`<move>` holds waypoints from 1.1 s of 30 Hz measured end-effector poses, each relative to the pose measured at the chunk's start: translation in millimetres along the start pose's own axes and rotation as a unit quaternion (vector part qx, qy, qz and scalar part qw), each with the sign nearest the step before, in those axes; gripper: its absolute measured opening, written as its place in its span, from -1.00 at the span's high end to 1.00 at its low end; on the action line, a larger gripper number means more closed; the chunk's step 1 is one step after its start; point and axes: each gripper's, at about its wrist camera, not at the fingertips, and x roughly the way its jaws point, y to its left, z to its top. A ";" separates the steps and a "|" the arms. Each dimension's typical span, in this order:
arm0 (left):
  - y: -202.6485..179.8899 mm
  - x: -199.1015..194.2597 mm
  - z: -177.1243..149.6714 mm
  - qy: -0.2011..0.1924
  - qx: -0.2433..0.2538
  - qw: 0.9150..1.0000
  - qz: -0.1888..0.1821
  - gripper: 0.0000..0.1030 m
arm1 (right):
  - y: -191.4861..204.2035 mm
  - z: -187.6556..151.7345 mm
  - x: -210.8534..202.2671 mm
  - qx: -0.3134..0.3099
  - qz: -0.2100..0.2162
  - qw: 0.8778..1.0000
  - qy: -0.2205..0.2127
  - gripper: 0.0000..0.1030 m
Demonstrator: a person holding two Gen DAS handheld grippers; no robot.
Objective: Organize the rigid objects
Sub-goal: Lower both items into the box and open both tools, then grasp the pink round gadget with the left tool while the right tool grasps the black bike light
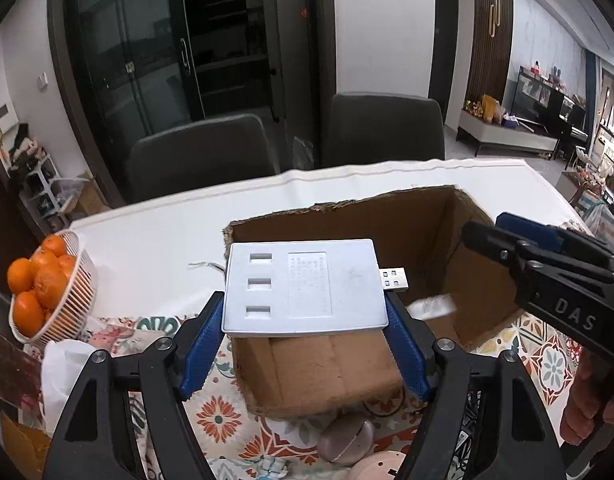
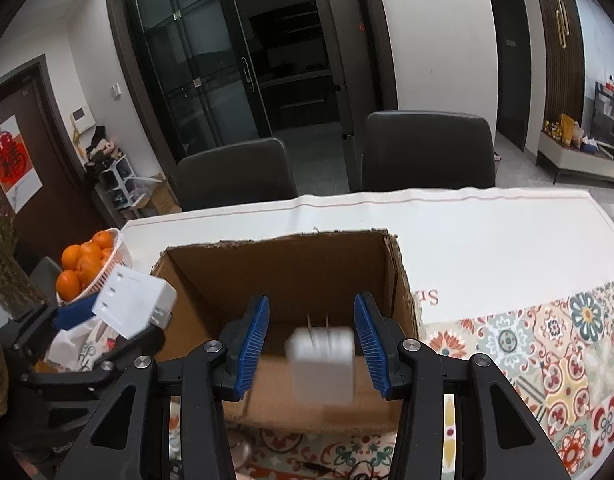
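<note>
Here, box (image 1: 347, 376): brown cardboard, open at the top, standing on the table (image 1: 155, 240), front wall on the patterned cloth (image 2: 547, 360)
Left claw (image 1: 305, 304): clamped on the hub, blue pads (image 1: 205, 336) pressed against its two short sides, above the box's front edge
Hub (image 1: 303, 288): flat, white, three slots and a printed label facing up, USB plug (image 1: 395, 280) sticking out over the box's opening
Right claw (image 2: 311, 304): apart, above the box's front wall, pointing into the opening
Charger (image 2: 323, 356): white, two prongs pointing away from the camera, blurred; between the right claw's pads in the right wrist view, a gap on the left side; in the left wrist view a white blur inside the box, well below that claw's tips
Basket (image 1: 67, 308): white, full of oranges (image 1: 39, 280), left of the box
Chairs (image 2: 427, 148): two, dark, beyond the table behind the box
Pink things (image 1: 347, 440): rounded, on the cloth just in front of the box; kind not clear
</note>
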 end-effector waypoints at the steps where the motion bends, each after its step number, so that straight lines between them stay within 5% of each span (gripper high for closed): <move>1: 0.2 2.5 -0.2 0.003 -0.002 1.000 -0.006 -0.47 | 0.7 1.2 1.3 -0.004 -0.001 1.000 0.002 0.11; 8: -5.6 7.0 -4.5 0.016 0.002 1.000 -0.006 -0.58 | -7.9 -4.3 3.8 0.011 -0.005 1.000 0.011 0.11; 23: -13.5 -50.3 -36.8 -0.032 0.007 0.999 0.012 -0.59 | 5.6 -20.9 -44.1 -0.015 -0.012 0.999 -0.029 0.10; 33: -29.7 -87.4 -71.7 -0.066 0.024 0.997 0.023 -0.68 | 6.1 -46.4 -81.4 -0.020 -0.012 0.998 -0.051 -0.21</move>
